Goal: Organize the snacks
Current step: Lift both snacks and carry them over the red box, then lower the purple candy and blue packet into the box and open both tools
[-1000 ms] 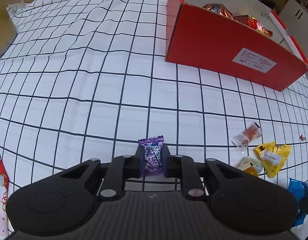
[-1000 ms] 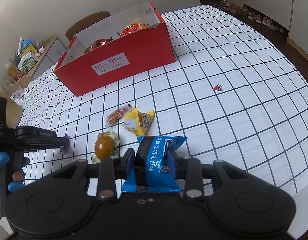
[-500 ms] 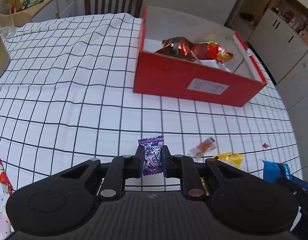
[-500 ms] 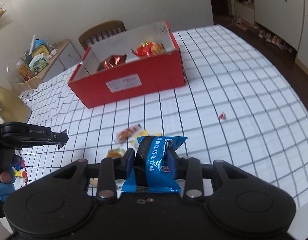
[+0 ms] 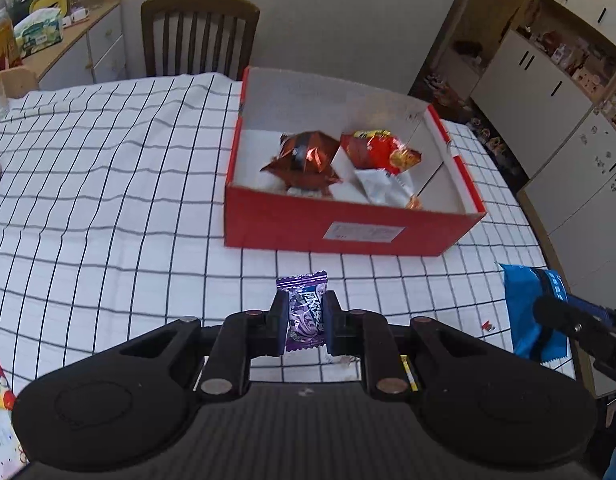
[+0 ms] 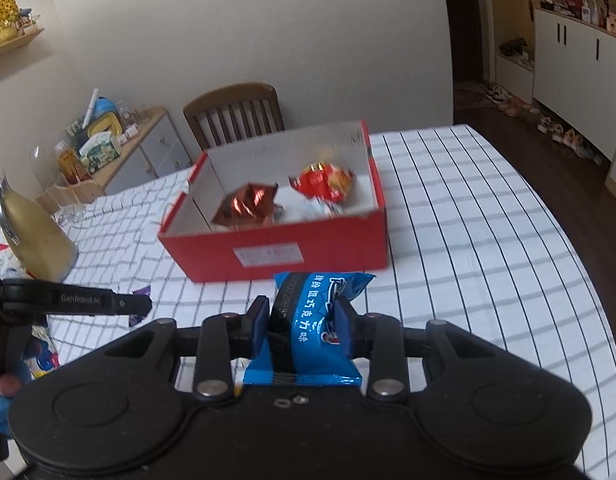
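1. My left gripper (image 5: 306, 322) is clamped on a purple candy (image 5: 304, 312), held above the checked tablecloth (image 5: 108, 200) on the near side of the red box (image 5: 348, 228).
2. My right gripper (image 6: 302, 326) pinches a blue snack packet (image 6: 312, 328), also in the air just short of the red box.
3. The red box stands open; inside lie a brown foil pack (image 5: 304, 158) and a red foil pack (image 5: 378, 150), side by side.
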`<state>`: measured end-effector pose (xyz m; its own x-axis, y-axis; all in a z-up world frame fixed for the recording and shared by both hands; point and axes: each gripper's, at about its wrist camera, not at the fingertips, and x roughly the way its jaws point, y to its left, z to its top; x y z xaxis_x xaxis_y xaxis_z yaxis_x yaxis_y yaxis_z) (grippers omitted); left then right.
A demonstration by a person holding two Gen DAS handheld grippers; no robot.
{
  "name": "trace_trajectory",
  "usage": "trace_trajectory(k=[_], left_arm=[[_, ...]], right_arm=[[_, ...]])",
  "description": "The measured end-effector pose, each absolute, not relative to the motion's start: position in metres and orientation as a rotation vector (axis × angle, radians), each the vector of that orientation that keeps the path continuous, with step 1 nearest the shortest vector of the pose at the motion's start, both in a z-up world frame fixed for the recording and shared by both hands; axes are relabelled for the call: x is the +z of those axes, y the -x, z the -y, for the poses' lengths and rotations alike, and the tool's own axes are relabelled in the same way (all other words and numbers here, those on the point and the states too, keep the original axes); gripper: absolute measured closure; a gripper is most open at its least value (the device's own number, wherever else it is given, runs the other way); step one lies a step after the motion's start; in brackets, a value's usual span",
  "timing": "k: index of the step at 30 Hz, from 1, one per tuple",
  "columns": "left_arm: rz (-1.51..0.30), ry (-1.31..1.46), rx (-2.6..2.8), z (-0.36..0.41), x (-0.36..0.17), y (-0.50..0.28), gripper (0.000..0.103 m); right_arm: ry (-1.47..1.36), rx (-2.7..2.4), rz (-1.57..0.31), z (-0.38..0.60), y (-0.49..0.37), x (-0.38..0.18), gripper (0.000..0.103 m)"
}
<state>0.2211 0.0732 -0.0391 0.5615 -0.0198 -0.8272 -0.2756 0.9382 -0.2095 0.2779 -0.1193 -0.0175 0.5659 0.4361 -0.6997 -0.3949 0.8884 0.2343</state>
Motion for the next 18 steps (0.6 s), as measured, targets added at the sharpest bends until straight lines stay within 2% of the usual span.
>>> trace_trajectory(k=[10,18], left_arm=[[-0.897,0.288,0.131,-0.066,-0.004,-0.260,0.086],[-0.881,0.249,0.135,-0.068,0.002,-0.293,0.086]], right_arm=[[0.004,0.516,-0.737,0.096,-0.316,0.012,0.069],[0.042,0.540,-0.696,0.075,-0.348,0.022,0.069]])
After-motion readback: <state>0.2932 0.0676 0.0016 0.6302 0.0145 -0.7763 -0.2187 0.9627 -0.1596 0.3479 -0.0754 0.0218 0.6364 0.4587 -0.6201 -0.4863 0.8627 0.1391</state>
